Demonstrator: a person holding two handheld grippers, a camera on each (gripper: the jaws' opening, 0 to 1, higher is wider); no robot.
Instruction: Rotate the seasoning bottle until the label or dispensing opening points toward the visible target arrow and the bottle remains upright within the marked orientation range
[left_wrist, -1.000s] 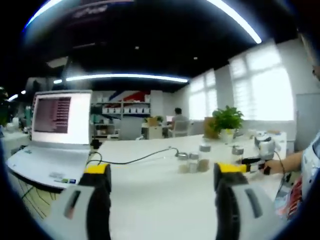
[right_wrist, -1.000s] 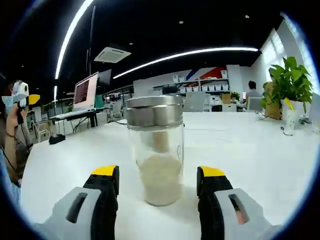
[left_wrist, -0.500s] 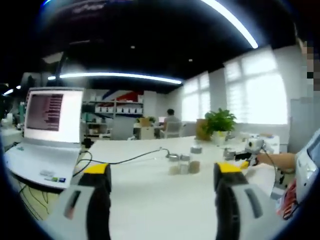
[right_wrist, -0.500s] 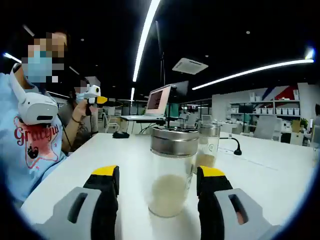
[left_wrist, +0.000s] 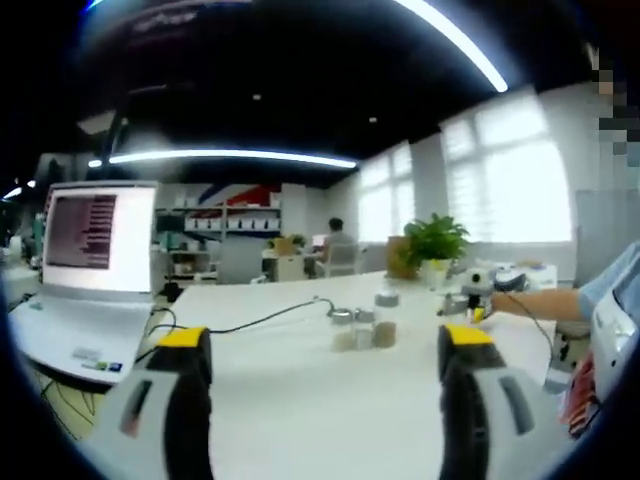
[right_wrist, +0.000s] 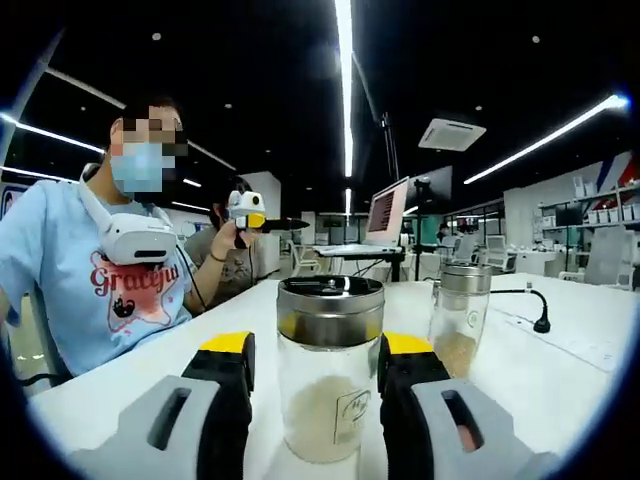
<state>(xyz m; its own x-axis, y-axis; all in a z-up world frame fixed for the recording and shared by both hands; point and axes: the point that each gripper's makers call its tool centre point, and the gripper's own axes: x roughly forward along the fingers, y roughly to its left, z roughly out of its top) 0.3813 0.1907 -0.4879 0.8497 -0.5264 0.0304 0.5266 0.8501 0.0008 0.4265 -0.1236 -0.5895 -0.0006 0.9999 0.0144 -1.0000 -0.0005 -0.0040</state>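
So the right gripper (right_wrist: 315, 365) has its 2 yellow-tipped jaws on either side of the seasoning bottle (right_wrist: 328, 370), pressed right up against the glass, so it's gripping it. The bottle is a clear glass jar with a steel lid, standing upright on the white table (right_wrist: 560, 370), roughly a third full of pale powder. There's a small label low on the glass, facing the camera and a bit to the right. Just behind it to the right sits a second jar (right_wrist: 459, 318) with a darker, tan seasoning inside, also upright.

In the right gripper view a person in a light blue t-shirt (right_wrist: 110, 290) sits at the table edge with a white headset hanging around the neck, holding the left gripper (right_wrist: 250, 210) up in the air.

From the left gripper view, its own jaws (left_wrist: 325, 345) are spread wide with nothing between them. Far across the table there's a little cluster of jars (left_wrist: 365, 325), with a hand and the other gripper (left_wrist: 470, 300) next to them. An open laptop (left_wrist: 85, 270) sits on the left, a black cable (left_wrist: 260, 318) snakes over the tabletop, and a potted plant (left_wrist: 432, 245) stands behind the jars.
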